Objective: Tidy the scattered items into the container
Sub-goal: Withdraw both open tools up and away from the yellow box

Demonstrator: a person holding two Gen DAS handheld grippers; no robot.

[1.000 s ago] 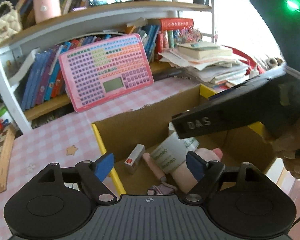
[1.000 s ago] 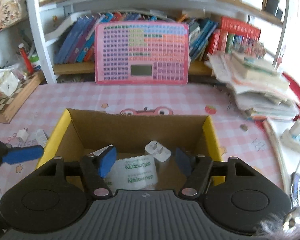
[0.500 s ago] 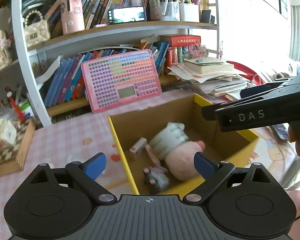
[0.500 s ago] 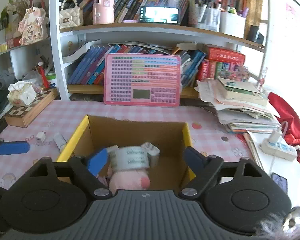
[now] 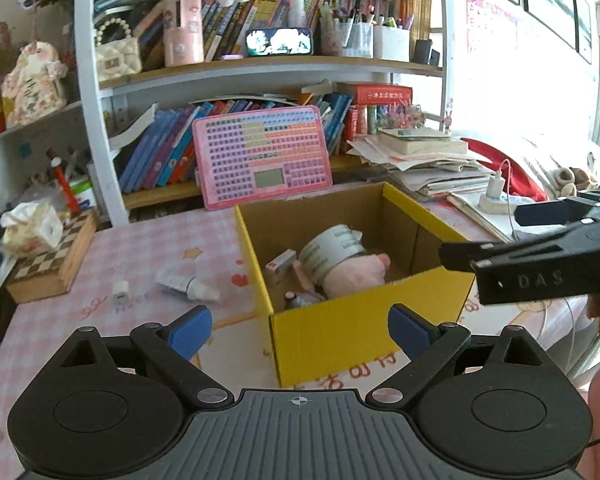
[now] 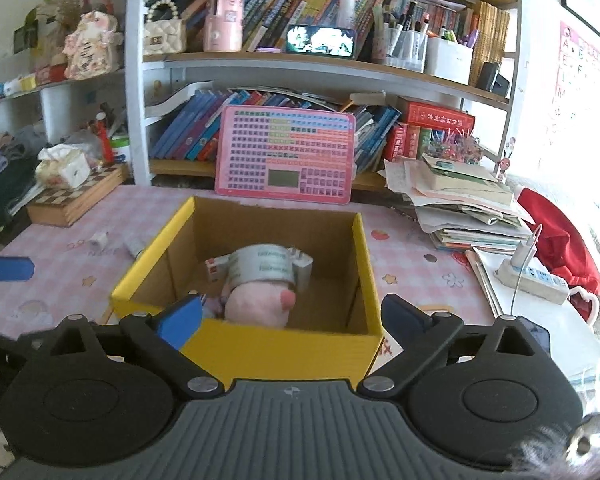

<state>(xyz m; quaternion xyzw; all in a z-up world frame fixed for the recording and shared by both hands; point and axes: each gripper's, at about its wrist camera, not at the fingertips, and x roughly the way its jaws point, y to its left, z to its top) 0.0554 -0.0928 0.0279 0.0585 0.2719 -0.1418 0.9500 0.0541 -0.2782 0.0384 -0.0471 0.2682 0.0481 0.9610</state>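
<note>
cardboard box (image 6: 244,350) with yellow outer walls sits on the pink checked table (image 5: 140,240), holding a pink plush (image 6: 260,304) and tape roll (image 6: 260,266). left gripper (image 5: 300,330) hangs wide and empty; right gripper (image 6: 290,318) is opening, empty. a small tube (image 5: 188,282) lies left of the box.
</note>
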